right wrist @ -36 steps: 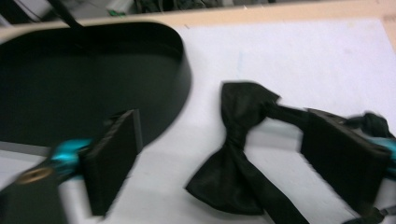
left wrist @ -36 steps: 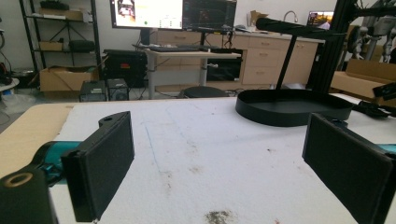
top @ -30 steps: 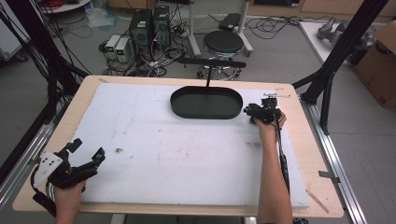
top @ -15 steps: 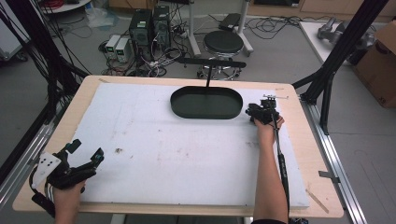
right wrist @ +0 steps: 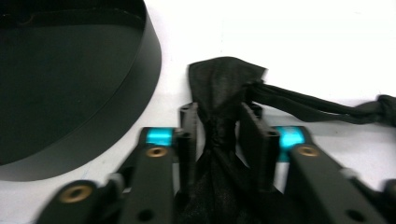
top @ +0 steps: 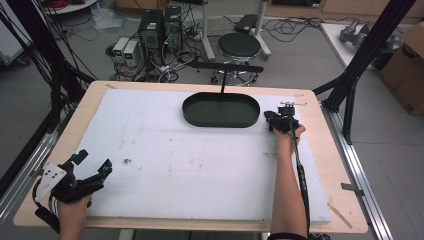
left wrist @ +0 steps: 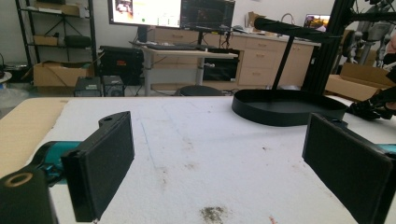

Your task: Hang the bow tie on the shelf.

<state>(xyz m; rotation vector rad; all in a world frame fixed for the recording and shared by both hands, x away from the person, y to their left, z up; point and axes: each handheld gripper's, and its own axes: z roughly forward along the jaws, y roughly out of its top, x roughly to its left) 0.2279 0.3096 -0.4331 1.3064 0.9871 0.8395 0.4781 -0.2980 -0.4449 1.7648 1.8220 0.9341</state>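
A black oval tray (top: 220,125) lies at the far middle of the white board, and a black T-shaped stand (top: 227,67) rises behind it. Just right of the tray, my right gripper (top: 272,121) is low over the board. In the right gripper view its jaws (right wrist: 218,116) are shut on a bunched black cloth mask (right wrist: 224,84), whose strap (right wrist: 317,107) trails to the right. The tray wall (right wrist: 144,70) is close on the left. My left gripper (top: 94,161) is at the near left corner, open, with nothing between its pads (left wrist: 105,163). The tray (left wrist: 280,114) is far ahead of it.
The white foam board (top: 200,165) covers most of the wooden table (top: 330,150). Small dark stains (top: 127,161) mark the board near the left gripper. A cable (top: 300,170) runs along the right forearm. A stool, computers and black frame posts stand beyond the table.
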